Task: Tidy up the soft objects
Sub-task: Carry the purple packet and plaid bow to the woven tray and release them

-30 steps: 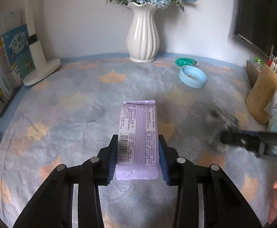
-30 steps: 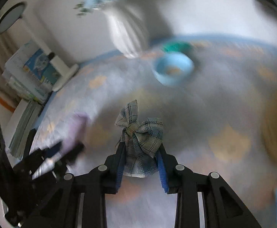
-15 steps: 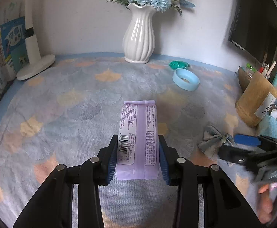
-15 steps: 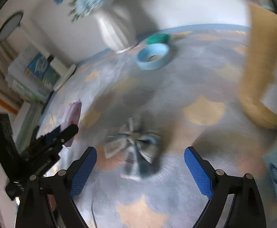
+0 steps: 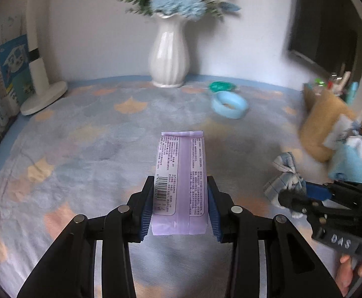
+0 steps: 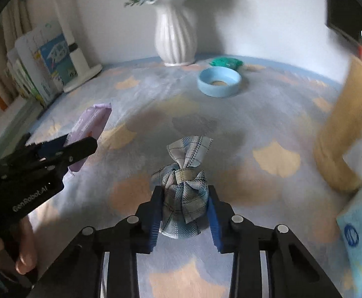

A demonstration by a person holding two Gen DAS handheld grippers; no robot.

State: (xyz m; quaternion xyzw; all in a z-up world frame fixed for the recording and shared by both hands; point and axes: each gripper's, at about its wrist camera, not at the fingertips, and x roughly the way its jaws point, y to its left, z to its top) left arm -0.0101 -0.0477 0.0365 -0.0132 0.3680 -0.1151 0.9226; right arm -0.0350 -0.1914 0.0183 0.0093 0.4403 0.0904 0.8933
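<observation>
Left wrist view: our left hand-held gripper (image 5: 180,208) is closed on one purple tissue pack (image 5: 180,173), held above the tabletop (image 5: 81,149). Our right hand-held gripper (image 6: 183,212) is clamped on one plaid bow (image 6: 184,188). We judge both are being carried for sorting; grip lightly and set them flat, apart. Farther: one blue ring (image 6: 219,80), one green item (image 6: 225,62), one white vase (image 5: 169,57).

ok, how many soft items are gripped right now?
2. The purple pack sits in the left gripper; the plaid bow sits in the right gripper. Others may lie out of view.
</observation>
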